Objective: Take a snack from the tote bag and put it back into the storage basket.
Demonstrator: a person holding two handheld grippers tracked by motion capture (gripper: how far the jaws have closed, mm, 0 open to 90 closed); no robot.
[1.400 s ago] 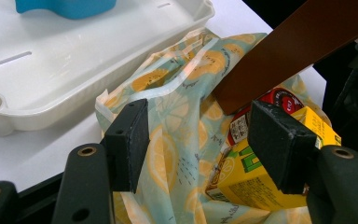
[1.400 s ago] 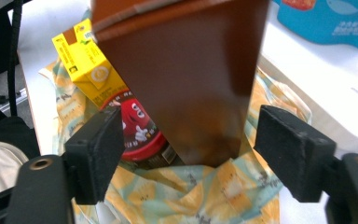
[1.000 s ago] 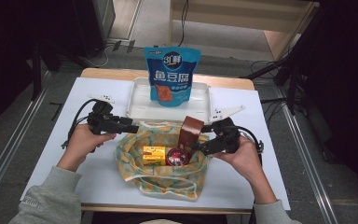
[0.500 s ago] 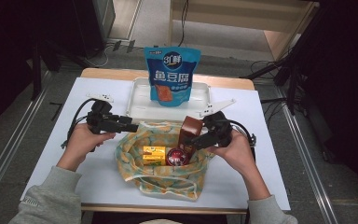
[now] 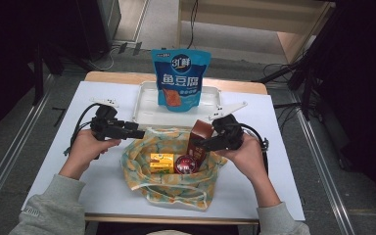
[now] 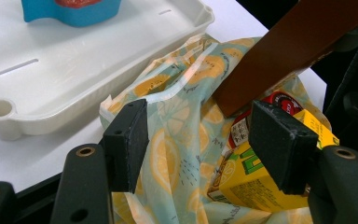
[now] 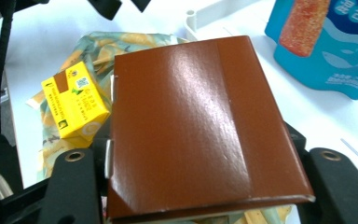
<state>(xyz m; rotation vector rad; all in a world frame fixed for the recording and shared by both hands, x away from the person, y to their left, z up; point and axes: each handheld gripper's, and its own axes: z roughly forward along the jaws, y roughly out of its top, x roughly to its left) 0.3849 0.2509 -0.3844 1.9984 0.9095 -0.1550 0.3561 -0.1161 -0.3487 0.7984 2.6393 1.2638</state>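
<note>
1. A white tabletop [image 5: 284, 147] sat on a wooden table, its wood edge [image 5: 235, 87] showing at the far side.
2. The grey floor [image 5: 142, 29] ran beyond it, with black cables [image 5: 105, 51] trailing across (some near a dark stand).
3. A pale wooden cabinet [image 5: 254, 19] stood at the back.
4. Both sides lay in deep shadow.

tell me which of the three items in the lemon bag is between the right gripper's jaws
The brown carton, standing up tall at the bag's right edge; the yellow box and red round tin lie low inside, untouched.
</note>
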